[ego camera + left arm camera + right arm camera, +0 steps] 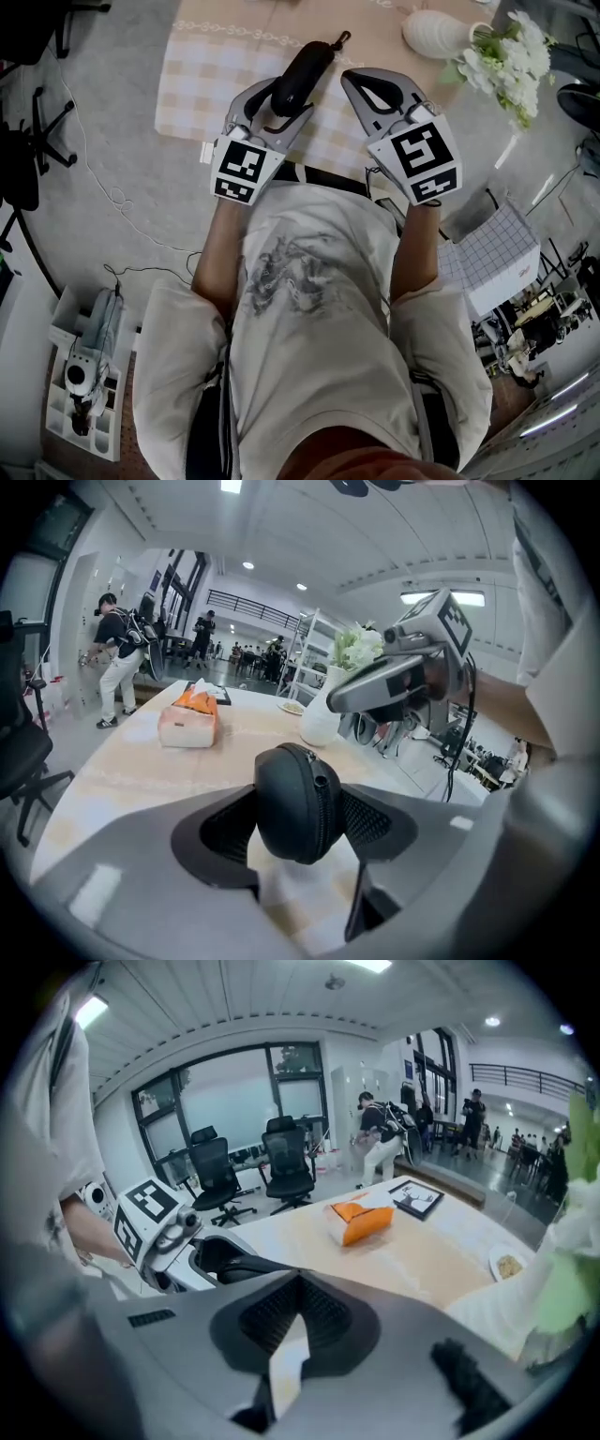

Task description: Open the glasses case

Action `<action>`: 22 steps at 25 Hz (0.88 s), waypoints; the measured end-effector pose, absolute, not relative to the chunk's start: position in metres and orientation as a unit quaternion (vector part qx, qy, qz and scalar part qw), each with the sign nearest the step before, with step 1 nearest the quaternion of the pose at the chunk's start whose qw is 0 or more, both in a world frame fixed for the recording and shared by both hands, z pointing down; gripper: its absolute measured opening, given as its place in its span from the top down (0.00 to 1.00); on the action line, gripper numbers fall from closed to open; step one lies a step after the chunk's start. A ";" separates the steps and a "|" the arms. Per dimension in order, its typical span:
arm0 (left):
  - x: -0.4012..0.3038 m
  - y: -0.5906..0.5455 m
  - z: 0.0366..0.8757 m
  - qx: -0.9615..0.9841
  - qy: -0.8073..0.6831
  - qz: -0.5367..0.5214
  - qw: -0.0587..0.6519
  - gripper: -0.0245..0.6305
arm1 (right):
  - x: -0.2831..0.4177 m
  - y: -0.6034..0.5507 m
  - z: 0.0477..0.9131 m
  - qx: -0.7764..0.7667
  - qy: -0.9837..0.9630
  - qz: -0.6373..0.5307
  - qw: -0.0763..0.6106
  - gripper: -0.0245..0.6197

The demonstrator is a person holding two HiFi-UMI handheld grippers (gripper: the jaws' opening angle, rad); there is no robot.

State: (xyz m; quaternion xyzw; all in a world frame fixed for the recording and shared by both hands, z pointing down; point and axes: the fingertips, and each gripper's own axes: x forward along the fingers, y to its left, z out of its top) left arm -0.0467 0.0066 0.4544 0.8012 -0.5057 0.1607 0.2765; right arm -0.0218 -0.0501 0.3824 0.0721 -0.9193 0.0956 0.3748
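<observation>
A black zippered glasses case [300, 73] lies lengthwise between the fingers of my left gripper [279, 105], over a checked cloth on the table [202, 80]. In the left gripper view the case's rounded end [298, 803] fills the gap, both ribbed pads press on its sides, and its zipper [324, 794] runs down the right side. My right gripper [352, 79] is just right of the case, apart from it, jaws shut with nothing between them. Seen in the right gripper view, the pads [281, 1312] meet, and the left gripper [187, 1241] holds the case [234, 1262] at the left.
A white vase [436, 33] of white flowers [506, 52] stands at the table's far right. An orange tissue box [361, 1221], a framed picture [417, 1199] and a small plate [511, 1265] lie farther along the table. Office chairs [286, 1171] and people stand beyond.
</observation>
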 end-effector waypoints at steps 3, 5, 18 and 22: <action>-0.047 0.011 0.457 0.802 -0.505 0.157 0.278 0.53 | -0.024 -0.038 0.395 0.060 -0.920 0.104 0.374 0.94; -0.049 0.014 0.459 0.801 -0.507 0.154 0.278 0.53 | -0.025 -0.032 0.402 0.054 -0.921 0.103 0.372 0.94; -0.042 0.023 0.465 0.787 -0.525 0.206 0.252 0.53 | -0.055 0.021 0.389 0.010 -0.952 0.042 0.302 0.73; -0.040 0.026 0.467 0.776 -0.530 0.222 0.261 0.53 | -0.060 0.027 0.388 0.004 -0.954 0.031 0.299 0.73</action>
